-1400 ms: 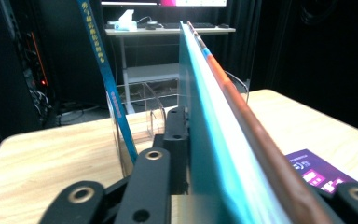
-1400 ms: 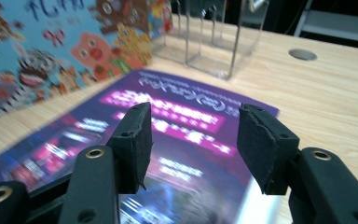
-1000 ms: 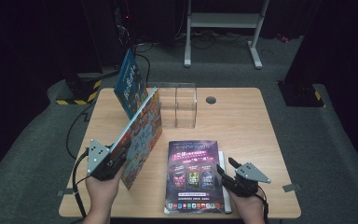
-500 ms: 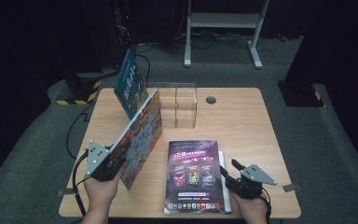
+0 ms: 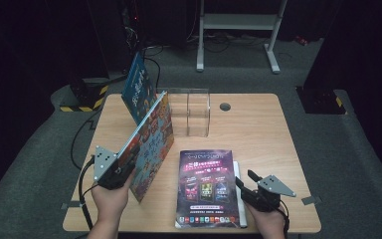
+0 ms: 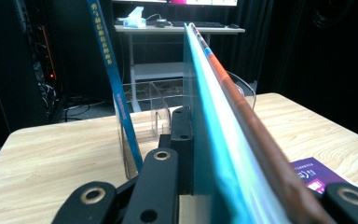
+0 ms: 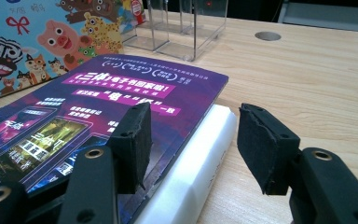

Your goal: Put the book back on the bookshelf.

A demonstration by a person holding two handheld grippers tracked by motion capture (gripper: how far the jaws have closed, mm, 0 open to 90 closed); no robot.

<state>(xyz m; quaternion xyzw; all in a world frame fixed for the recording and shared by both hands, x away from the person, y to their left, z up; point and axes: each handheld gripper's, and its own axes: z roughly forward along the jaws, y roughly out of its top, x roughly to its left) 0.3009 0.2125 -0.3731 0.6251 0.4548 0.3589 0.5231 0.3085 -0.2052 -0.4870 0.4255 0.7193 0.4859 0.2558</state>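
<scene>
Left gripper (image 5: pixel 125 172) clamped on the lower corner of the picture book (image 5: pixel 151 137); in the left gripper view the jaws pinch the cover edge-on, so grip is thin and near one end; book stands tilted, top edge pointing to 1 o'clock toward the clear acrylic rack (image 5: pixel 191 112), which sits at 12 o'clock of the table (image 5: pixel 258 134). Blue book (image 5: pixel 138 87) already stands upright at the rack's 9 o'clock side.

Right gripper (image 7: pixel 191 140) jaws half open, nothing pinched; they straddle the white spine edge of the purple book (image 5: pixel 206 186) lying flat at 6 o'clock.

My read: step in hand is slotting the picture book into the rack beside the blue one.

Tips:
- keep clamp firm; long lever arm means the book will want to swing;
- bring it upright before entry, spine down, aligned with the dividers;
- approach from 6 o'clock, low, lead with the far corner;
- watch the blue book; a nudge could tip it;
- rack looks light; it may slide toward 12 o'clock if pushed, so ease in, don't ram;
- right gripper could steady the rack's 3 o'clock wall if it shifts.
</scene>
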